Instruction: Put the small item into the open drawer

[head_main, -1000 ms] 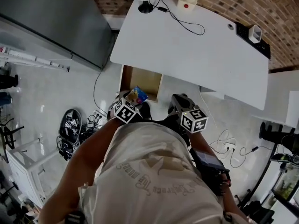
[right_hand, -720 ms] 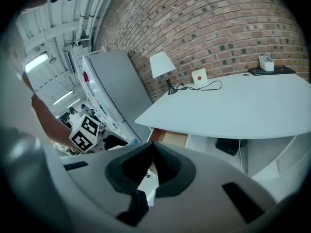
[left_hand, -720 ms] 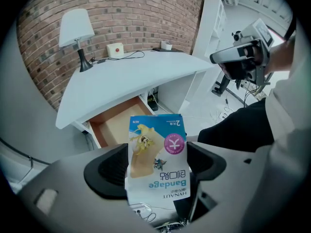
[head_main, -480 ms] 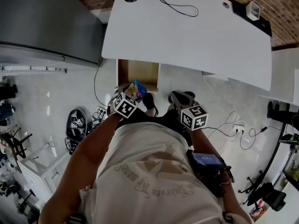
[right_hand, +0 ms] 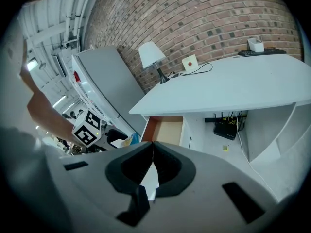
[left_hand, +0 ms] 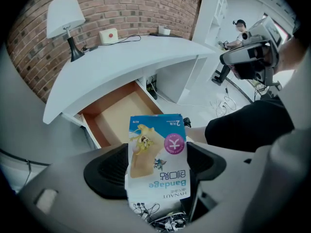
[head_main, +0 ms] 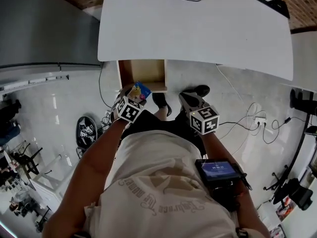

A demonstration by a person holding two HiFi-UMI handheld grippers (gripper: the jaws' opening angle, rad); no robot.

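A small blue and white bandage box (left_hand: 158, 157) stands upright between the jaws of my left gripper (left_hand: 158, 152), which is shut on it. In the head view the box (head_main: 141, 90) hangs at the front edge of the open wooden drawer (head_main: 143, 72), just ahead of my left gripper (head_main: 133, 96). The drawer (left_hand: 116, 113) shows a bare tan floor under the white desk (left_hand: 126, 62). My right gripper (right_hand: 153, 147) is shut with nothing in it and sits to the right of the drawer (right_hand: 167, 126). In the head view my right gripper (head_main: 188, 99) is level with the left one.
A white lamp (left_hand: 65, 18) and a small white box with a red button (left_hand: 108, 35) stand on the desk by the brick wall. A grey cabinet (right_hand: 104, 86) stands left of the desk. Cables (head_main: 247, 120) lie on the floor at the right. Dark shoes (head_main: 195, 89) are below the drawer.
The head view has swung so the desk and drawer sit higher in the picture. My left gripper keeps the bandage box at the drawer's front edge. The right gripper stays shut.
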